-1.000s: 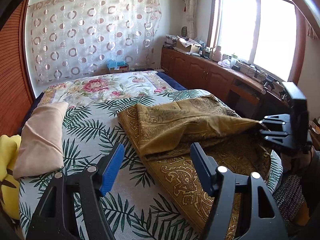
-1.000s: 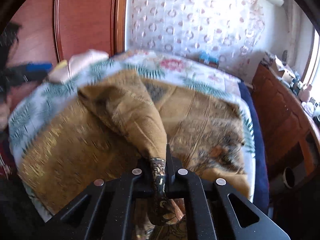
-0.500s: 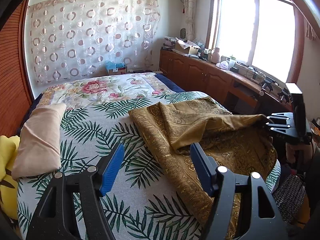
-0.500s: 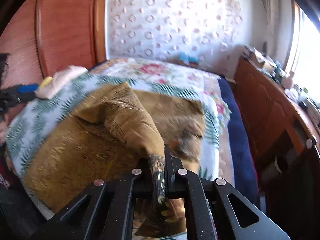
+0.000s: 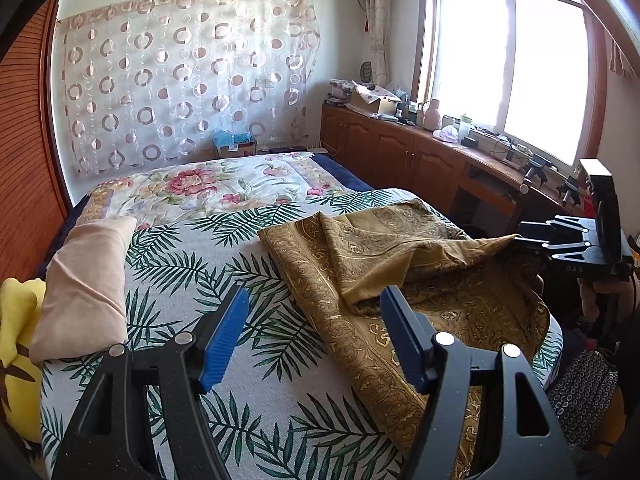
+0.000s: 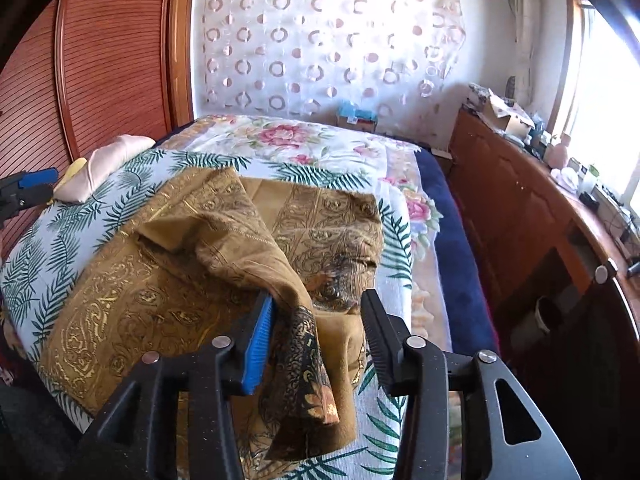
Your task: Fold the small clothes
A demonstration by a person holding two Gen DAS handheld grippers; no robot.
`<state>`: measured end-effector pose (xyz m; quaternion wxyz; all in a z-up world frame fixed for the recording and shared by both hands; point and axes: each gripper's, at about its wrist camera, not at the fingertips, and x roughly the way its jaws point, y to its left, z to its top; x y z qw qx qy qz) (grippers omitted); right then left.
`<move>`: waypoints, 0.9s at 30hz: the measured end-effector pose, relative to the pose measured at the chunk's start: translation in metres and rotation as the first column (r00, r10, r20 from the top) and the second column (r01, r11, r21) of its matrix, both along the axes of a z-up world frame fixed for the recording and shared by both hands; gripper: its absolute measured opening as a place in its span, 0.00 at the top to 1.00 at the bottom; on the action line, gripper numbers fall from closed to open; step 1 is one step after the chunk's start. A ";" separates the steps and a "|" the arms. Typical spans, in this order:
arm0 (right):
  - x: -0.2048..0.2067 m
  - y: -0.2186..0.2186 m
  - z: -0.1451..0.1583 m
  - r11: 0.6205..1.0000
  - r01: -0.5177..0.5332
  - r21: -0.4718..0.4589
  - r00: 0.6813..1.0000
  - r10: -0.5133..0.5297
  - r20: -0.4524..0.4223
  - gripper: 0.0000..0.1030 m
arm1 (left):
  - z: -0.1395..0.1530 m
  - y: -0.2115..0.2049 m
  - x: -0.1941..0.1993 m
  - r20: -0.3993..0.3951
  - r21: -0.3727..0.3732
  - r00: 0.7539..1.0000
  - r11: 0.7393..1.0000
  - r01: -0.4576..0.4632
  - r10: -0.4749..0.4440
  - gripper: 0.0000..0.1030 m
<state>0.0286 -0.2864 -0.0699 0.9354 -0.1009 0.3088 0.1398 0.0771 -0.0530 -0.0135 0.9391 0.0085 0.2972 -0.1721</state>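
Right gripper (image 6: 316, 334) opening, cloth (image 6: 224, 240) between.

The golden-brown cloth (image 6: 168, 304) was a soft woven fabric with a faintly glinting gold paisley pattern, its turned-over underside plain and matt. It lay on a bed (image 5: 168, 264) covered in a matt, coarse-looking palm-leaf sheet, beside a smooth pale pink fabric pillow (image 5: 84, 280). Each hand-held gripper (image 6: 316, 336) was of matt black, slightly grainy plastic with small shiny metal pins and ribbed blue pads (image 6: 258, 344), while the cabinets (image 5: 400, 152) were of glossy reddish-brown wood.
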 end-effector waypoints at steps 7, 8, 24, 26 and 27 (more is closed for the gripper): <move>-0.011 0.011 0.004 0.998 -0.057 0.009 0.998 0.057 0.009 0.51 | -0.001 0.000 0.000 0.000 -0.001 1.000 1.000 -0.002 0.002 0.33; -0.012 0.015 0.004 0.998 -0.068 0.007 0.998 0.067 0.008 0.51 | -0.001 0.000 0.000 0.000 -0.001 1.000 1.000 -0.001 0.001 0.33; 0.043 0.071 -0.006 0.972 -0.234 -0.018 0.971 0.232 -0.063 0.51 | -0.001 0.007 -0.001 -0.005 -0.009 1.000 1.000 -0.016 0.016 0.32; 0.052 0.082 -0.008 0.966 -0.259 -0.021 0.964 0.257 -0.076 0.51 | -0.002 0.009 -0.002 -0.007 -0.012 1.000 1.000 -0.018 0.018 0.32; 0.056 0.088 -0.009 0.963 -0.268 -0.025 0.961 0.265 -0.081 0.51 | -0.002 0.010 -0.002 -0.008 -0.014 1.000 1.000 -0.020 0.020 0.32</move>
